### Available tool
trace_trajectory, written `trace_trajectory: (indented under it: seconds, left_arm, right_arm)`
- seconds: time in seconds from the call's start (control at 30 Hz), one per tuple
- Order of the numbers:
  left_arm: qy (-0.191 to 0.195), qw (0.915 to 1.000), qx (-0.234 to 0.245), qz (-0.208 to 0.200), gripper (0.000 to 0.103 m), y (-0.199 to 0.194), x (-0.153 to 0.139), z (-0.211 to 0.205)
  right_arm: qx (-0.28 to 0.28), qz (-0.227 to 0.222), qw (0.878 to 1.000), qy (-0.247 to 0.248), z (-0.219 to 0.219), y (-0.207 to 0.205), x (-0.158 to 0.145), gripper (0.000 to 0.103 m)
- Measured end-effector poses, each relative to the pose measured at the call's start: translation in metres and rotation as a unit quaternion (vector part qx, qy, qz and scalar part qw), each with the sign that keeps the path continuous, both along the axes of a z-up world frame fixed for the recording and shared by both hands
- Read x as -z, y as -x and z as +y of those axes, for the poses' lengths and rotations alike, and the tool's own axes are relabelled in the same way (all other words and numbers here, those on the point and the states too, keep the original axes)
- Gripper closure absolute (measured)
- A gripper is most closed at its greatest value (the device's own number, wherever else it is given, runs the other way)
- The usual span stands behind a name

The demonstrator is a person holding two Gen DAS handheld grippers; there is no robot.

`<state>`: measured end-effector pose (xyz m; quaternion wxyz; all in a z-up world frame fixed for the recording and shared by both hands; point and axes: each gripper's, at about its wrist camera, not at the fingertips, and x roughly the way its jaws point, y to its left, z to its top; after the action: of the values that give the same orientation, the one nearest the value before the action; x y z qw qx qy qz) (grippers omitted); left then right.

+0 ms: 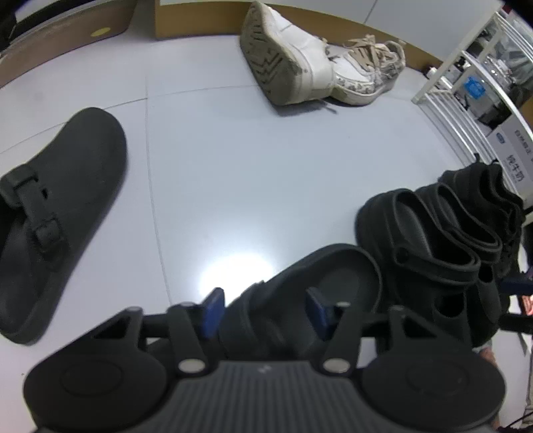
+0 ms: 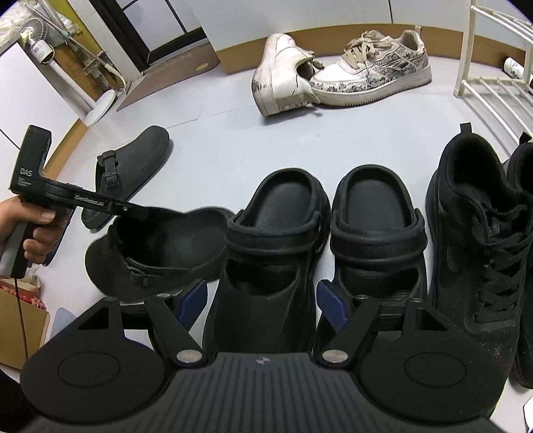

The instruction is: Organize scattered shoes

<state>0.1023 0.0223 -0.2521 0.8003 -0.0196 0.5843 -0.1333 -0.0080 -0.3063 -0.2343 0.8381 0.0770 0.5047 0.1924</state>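
Left gripper (image 1: 263, 309): pinching the tilted black clog (image 2: 156, 249) by its side wall.
Right gripper (image 2: 263, 299): spread, empty.
Handling: probably light, rubbery; grip the rim.

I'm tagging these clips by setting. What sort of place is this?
Probably a home entryway or hallway, though that is a guess. Shoes lie on a pale tiled floor, a white slatted rack stands to one side, and a standing fan and cardboard boxes sit along the wall.
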Motion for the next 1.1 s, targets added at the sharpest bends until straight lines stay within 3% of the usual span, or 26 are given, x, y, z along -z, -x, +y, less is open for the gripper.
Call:
trace_trajectory:
  seconds: [0.5, 0.57, 0.77, 1.0, 1.1]
  left_arm:
    - [0.033, 0.9974, -0.063, 0.007, 0.045, 0.017, -0.021, 0.022]
    - [0.041, 0.9945, -0.096, 0.007, 0.045, 0.020, -0.022, 0.028]
    - [0.066, 0.9898, -0.126, 0.001, 0.045, 0.023, -0.034, 0.041]
    - [0.097, 0.9825, -0.159, -0.018, 0.045, 0.024, -0.043, 0.051]
    - [0.113, 0.9787, -0.169, -0.028, 0.045, 0.024, -0.046, 0.055]
  right_arm:
    - [-0.023, -0.001, 0.999, -0.029, 0.023, -0.009, -0.004, 0.026]
    - [-0.034, -0.002, 0.999, -0.035, 0.032, -0.012, -0.005, 0.026]
    - [-0.086, -0.018, 0.996, -0.025, 0.071, -0.025, -0.012, 0.026]
    - [-0.094, 0.015, 0.995, -0.033, 0.102, -0.036, -0.018, 0.026]
    - [-0.091, 0.052, 0.994, -0.027, 0.119, -0.040, -0.020, 0.026]
